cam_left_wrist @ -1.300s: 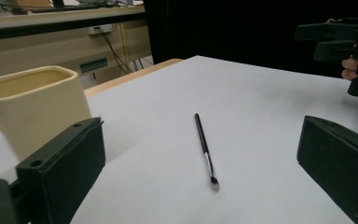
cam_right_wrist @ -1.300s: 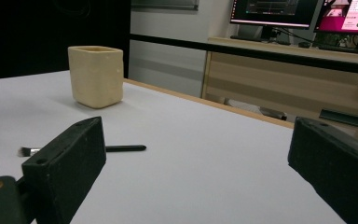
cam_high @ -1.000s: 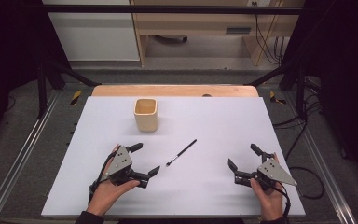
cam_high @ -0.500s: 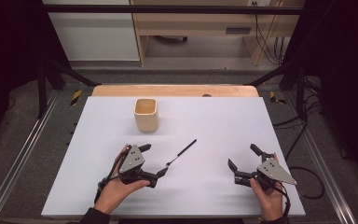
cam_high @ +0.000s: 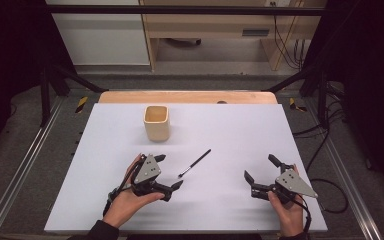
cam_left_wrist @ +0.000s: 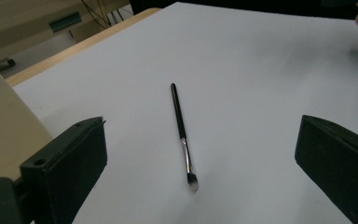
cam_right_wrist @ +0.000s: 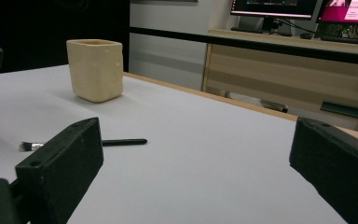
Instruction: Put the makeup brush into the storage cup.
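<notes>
A thin black brush (cam_high: pixel 195 163) (cam_left_wrist: pixel 182 136) (cam_right_wrist: pixel 121 141) with a silver ferrule lies flat on the white table top (cam_high: pixel 240 135), bristle end toward me. A cream square cup (cam_high: pixel 156 122) (cam_right_wrist: pixel 94 69) stands upright beyond it. My left gripper (cam_high: pixel 168 171) (cam_left_wrist: pixel 200 172) is open and empty just left of the brush's bristle end; the brush lies between its jaws, farther out on the table. My right gripper (cam_high: pixel 262 168) (cam_right_wrist: pixel 196 177) is open and empty at the front right, well away from the brush.
A wooden strip (cam_high: pixel 187 96) borders the table's far edge. Metal rails (cam_high: pixel 25 165) run along both sides, with cables (cam_high: pixel 325 145) on the floor at the right. A wooden desk (cam_right_wrist: pixel 284 65) with monitors stands beyond the table.
My left gripper has moved right and slightly forward, from the front left up to the brush's bristle end. The right gripper has stayed still.
</notes>
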The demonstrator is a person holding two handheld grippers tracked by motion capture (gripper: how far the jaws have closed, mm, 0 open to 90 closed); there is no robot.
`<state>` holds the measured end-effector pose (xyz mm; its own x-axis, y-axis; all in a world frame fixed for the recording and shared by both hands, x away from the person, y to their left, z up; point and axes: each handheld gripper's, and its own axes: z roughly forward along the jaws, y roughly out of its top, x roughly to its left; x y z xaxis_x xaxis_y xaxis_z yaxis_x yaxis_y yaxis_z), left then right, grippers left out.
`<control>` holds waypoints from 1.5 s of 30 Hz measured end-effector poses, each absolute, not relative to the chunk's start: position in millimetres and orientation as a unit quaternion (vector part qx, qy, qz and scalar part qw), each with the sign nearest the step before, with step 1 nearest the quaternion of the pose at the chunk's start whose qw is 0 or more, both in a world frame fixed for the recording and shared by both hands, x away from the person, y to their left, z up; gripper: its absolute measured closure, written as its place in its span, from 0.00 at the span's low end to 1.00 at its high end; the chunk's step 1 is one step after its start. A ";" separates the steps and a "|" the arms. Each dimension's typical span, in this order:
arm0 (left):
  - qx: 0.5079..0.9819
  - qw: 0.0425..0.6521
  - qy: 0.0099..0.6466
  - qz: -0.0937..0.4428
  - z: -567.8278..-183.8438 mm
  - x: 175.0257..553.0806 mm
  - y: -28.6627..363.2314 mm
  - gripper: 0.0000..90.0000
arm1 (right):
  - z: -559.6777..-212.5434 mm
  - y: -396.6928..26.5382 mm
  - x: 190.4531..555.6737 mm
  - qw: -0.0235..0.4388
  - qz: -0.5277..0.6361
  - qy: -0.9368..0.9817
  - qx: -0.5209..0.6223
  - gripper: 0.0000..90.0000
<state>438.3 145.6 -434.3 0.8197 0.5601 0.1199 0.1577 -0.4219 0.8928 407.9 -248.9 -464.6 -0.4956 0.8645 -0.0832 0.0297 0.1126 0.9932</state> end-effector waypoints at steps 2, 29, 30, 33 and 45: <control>0.821 0.484 0.221 0.204 -434.1 439.6 144.6 0.02 | -464.4 -249.4 407.7 0.365 0.571 0.649 0.346 0.03; 0.869 0.406 0.219 0.181 -422.4 489.6 106.5 0.03 | -464.2 -248.6 408.7 0.364 0.564 0.653 0.350 0.02; 0.869 0.405 0.220 0.182 -422.7 491.5 106.2 0.03 | -464.3 -248.6 408.7 0.364 0.565 0.653 0.350 0.02; 0.869 0.403 0.228 0.177 -424.7 495.9 105.8 0.03 | -464.8 -248.6 409.2 0.363 0.563 0.655 0.350 0.02; 0.879 0.376 0.238 0.173 -434.8 504.1 95.9 0.05 | -465.1 -248.7 409.1 0.362 0.563 0.655 0.351 0.02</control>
